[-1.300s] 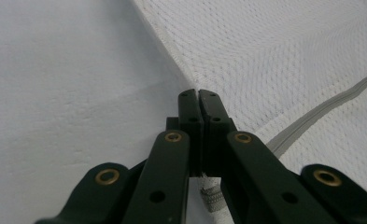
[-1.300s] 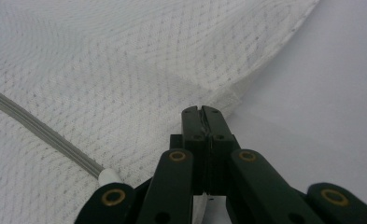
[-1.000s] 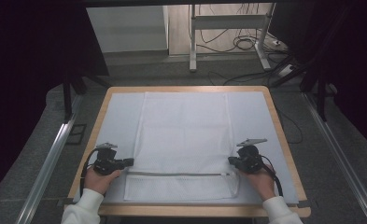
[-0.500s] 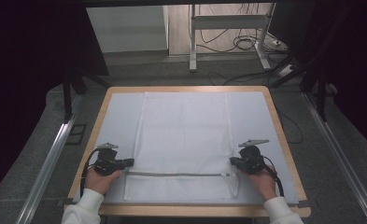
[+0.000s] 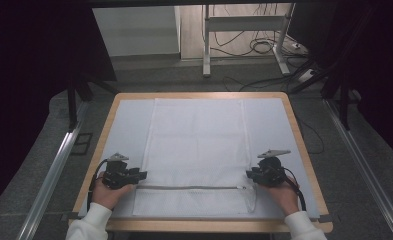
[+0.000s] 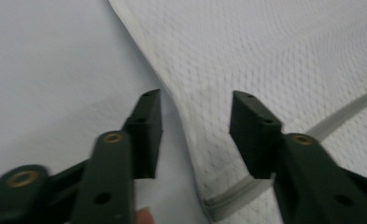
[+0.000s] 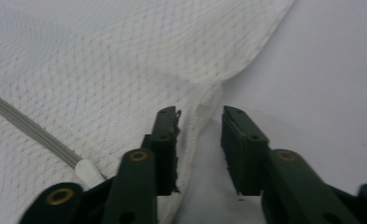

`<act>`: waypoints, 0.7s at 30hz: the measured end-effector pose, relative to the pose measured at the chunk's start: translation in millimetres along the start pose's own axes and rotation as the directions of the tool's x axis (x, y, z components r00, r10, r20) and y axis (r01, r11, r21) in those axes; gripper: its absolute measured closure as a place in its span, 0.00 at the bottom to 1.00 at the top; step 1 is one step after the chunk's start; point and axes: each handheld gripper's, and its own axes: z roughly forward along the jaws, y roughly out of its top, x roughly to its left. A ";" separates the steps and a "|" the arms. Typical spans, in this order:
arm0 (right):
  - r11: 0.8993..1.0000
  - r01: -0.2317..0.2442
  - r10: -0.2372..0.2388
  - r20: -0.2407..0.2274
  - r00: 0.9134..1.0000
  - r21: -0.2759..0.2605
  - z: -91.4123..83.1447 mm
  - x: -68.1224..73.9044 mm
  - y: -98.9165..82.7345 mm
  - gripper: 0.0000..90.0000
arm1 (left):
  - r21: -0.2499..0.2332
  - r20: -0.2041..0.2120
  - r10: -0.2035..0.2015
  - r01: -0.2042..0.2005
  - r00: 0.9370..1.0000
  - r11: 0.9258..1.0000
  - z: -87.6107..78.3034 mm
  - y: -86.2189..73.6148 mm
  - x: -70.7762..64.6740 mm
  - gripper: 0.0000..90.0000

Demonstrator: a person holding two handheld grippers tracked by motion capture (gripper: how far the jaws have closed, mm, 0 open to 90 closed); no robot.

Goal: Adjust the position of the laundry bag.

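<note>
Straddling mesh bag edges — left gripper, right gripper, jaws just opened

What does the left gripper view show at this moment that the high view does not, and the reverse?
Left gripper view: the mesh weave of the laundry bag up close, its side edge running between the left gripper's open jaws, which have just been opening, and the zipper's end by the right-hand jaw.

High view: the whole bag lying flat on the wooden table, both hands, the right gripper at the bag's other edge, and the floor beyond.

Both: bag, zipper, grey mat, left gripper.
</note>
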 end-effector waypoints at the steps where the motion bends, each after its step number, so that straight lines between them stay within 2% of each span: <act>1: 1.000 0.000 0.000 0.000 1.000 0.000 0.0 0.0 0.0 0.69 | 0.000 0.000 0.000 0.000 1.000 1.000 0.0 0.0 0.0 0.55; 2: 0.999 0.006 -0.005 0.018 1.000 -0.035 -4.8 -3.7 -0.3 0.59 | -0.035 -0.034 0.026 -0.027 0.999 0.999 -4.0 3.2 -2.0 0.51; 4: 0.997 0.013 -0.010 0.047 0.999 -0.070 -9.4 -7.4 -0.3 0.51 | -0.055 -0.040 0.043 -0.045 0.998 0.997 -6.7 6.3 -5.8 0.42; 6: 0.995 0.016 -0.011 0.048 0.999 -0.103 -13.8 -9.3 -0.4 0.47 | -0.063 -0.039 0.064 -0.067 0.997 0.996 -8.5 9.0 -11.1 0.37; 11: 0.986 0.044 -0.036 0.051 0.998 -0.160 -19.2 -9.8 -3.1 0.44 | -0.078 -0.011 0.111 -0.112 0.994 0.991 -12.3 17.6 -29.6 0.33; 14: 0.983 0.044 -0.036 0.046 0.998 -0.180 -21.0 -11.3 -6.6 0.42 | -0.090 0.001 0.136 -0.136 0.991 0.987 -15.2 22.4 -42.4 0.33; 21: 0.979 0.047 -0.037 0.056 0.998 -0.196 -31.9 -15.8 -21.7 0.41 | -0.092 0.038 0.155 -0.151 0.987 0.984 -14.6 28.5 -61.4 0.33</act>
